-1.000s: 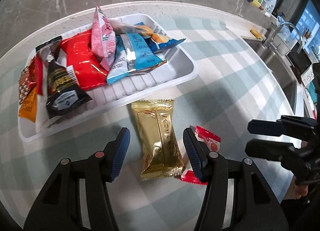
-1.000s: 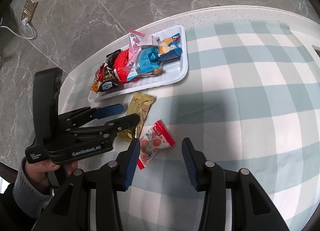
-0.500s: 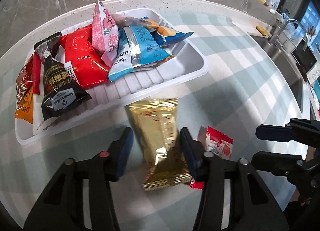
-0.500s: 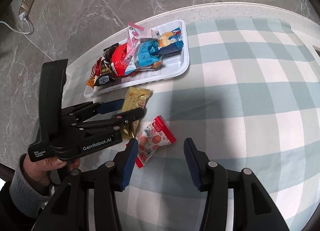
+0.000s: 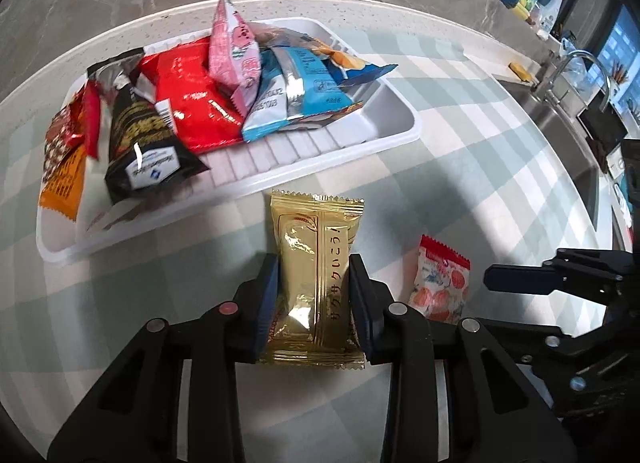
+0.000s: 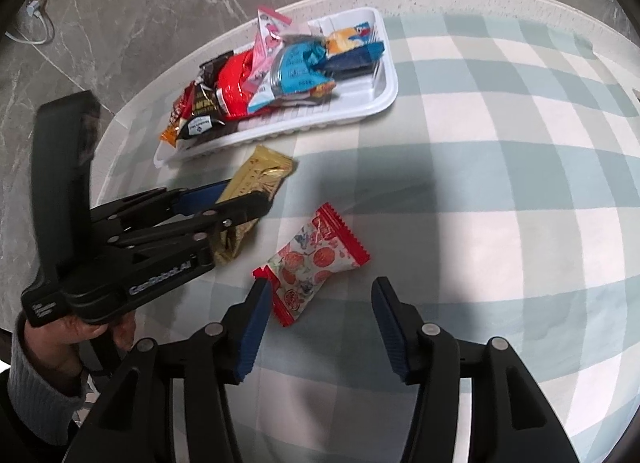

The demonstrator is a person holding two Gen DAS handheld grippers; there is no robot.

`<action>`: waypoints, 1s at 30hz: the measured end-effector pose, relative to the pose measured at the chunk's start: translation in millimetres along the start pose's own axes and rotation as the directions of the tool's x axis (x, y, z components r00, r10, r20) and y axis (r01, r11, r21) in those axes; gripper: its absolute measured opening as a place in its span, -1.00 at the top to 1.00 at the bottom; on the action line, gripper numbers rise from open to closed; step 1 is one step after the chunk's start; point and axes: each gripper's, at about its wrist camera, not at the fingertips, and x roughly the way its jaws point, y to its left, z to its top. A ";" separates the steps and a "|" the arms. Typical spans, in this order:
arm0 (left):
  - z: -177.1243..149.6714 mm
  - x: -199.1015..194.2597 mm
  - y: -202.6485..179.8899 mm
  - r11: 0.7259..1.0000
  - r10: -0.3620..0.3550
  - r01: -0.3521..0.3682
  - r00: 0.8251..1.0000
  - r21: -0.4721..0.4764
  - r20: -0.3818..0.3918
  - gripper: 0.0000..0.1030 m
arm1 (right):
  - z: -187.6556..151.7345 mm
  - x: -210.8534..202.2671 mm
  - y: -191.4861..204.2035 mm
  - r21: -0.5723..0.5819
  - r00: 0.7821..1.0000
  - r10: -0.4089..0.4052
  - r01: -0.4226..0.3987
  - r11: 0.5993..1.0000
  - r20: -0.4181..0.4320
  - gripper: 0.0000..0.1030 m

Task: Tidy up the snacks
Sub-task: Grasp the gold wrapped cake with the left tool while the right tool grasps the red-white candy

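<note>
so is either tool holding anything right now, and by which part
The left tool is closing across the middle of the gold packet, pads at its long sides. The right tool is opening and holds nothing; the red-edged candy packet lies loose.

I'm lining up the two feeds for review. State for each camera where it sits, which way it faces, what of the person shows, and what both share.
Left wrist: on the left gripper, looking steeply down along its closing fingers at the gold packet pressed between them; no body shows.
Right wrist: on the right gripper, looking down past its opening jaws at the red-edged candy packet; a hand and grey sleeve show.
Shared: both packets, the white tray, each other's gripper.
</note>
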 end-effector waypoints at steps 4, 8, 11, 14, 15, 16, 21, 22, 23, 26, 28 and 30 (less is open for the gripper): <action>-6.8 -4.2 5.7 1.000 -0.001 0.001 1.000 -0.015 0.005 0.39 | 1.2 11.2 4.7 0.009 1.000 -0.017 0.017 1.000 -0.014 -0.08; -10.0 -6.1 8.6 1.000 -0.004 0.004 1.000 -0.023 0.009 0.39 | 5.8 15.5 12.7 -0.008 0.999 -0.046 0.046 0.999 -0.007 -0.12; -9.8 -5.3 8.6 1.000 -0.006 0.006 1.000 -0.024 0.010 0.39 | 10.9 19.9 17.0 -0.017 0.998 -0.068 0.068 0.998 -0.004 -0.14; -10.3 -5.7 9.7 1.000 -0.009 0.010 1.000 -0.023 0.012 0.40 | 15.0 24.1 23.4 -0.031 0.996 -0.095 0.095 0.995 0.000 -0.14; -10.4 -5.8 10.3 1.000 -0.004 0.004 1.000 -0.024 0.013 0.41 | 16.4 25.6 25.8 -0.039 0.994 -0.105 0.105 0.994 0.004 -0.13; -10.9 -7.2 11.8 1.000 -0.004 0.004 1.000 -0.024 0.014 0.41 | 17.6 27.2 27.6 -0.050 0.994 -0.114 0.114 0.992 0.006 -0.11; -11.3 -8.1 12.5 1.000 -0.003 0.003 1.000 -0.018 0.015 0.41 | 13.0 32.8 40.8 -0.189 0.978 -0.207 0.209 0.960 0.032 0.11; -11.3 -8.3 12.4 1.000 0.000 0.001 1.000 -0.013 0.015 0.41 | 9.8 32.4 42.4 -0.217 0.975 -0.218 0.223 0.950 0.045 0.26; -11.5 -8.4 11.9 1.000 0.001 -0.001 1.000 -0.008 0.016 0.41 | 8.6 31.9 42.2 -0.228 0.975 -0.218 0.224 0.948 0.050 0.31; -11.3 -8.7 12.3 1.000 -0.009 0.009 1.000 -0.005 0.017 0.41 | 7.6 26.7 31.9 -0.210 0.987 -0.157 0.162 0.964 0.042 0.34; -11.3 -8.9 13.6 1.000 -0.026 0.026 1.000 -0.008 0.015 0.42 | 8.7 22.0 20.4 -0.162 0.995 -0.097 0.100 0.982 0.022 0.36; -11.9 -10.1 14.9 0.999 -0.047 0.047 0.999 -0.016 0.015 0.42 | 9.2 17.0 12.0 -0.117 0.998 -0.053 0.055 0.992 0.017 0.36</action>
